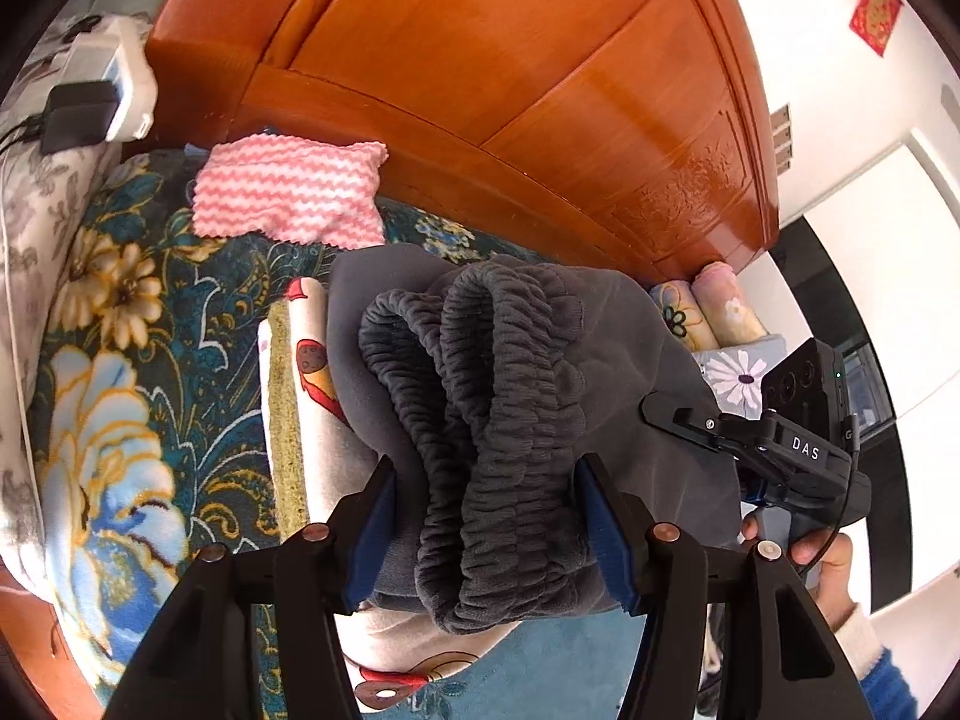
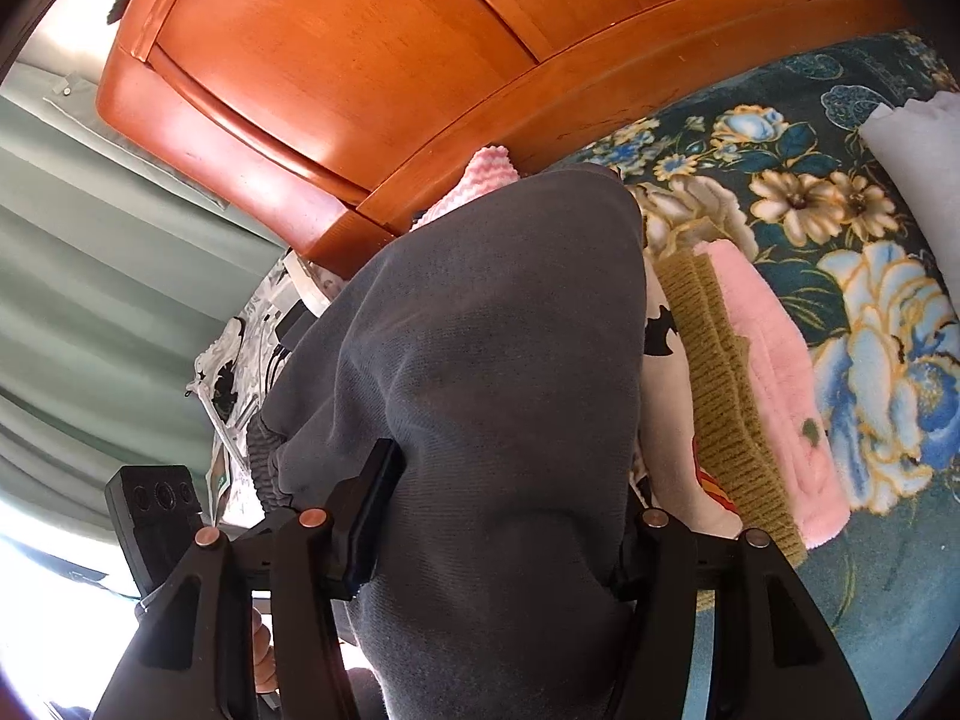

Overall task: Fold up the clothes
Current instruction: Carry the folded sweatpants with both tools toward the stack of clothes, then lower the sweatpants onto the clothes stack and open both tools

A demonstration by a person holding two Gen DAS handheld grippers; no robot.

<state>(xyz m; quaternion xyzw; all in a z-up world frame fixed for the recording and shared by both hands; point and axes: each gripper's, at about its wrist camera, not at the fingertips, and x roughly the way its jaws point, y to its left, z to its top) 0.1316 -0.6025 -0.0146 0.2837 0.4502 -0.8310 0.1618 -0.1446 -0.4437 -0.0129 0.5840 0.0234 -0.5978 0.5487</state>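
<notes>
Grey pants (image 1: 516,396), folded into a thick bundle, sit atop a stack of folded clothes (image 1: 306,396) on the floral blanket (image 1: 120,420). Left gripper (image 1: 486,534) clamps the elastic waistband end; right gripper (image 2: 498,510) clasps the other end.

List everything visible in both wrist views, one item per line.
grey garment: one, dark grey, folded, between both grippers' jaws
stack of folded clothes: one, cream, mustard, pink, under and beside the grey garment
pink zigzag cloth: one, pink and white, by the headboard
floral blanket: one, teal, covering the bed
wooden headboard: one, orange-brown, behind
left gripper: black, blue pads pressing the waistband
right gripper: black, fabric filling its jaws
hand: one, on the right gripper
</notes>
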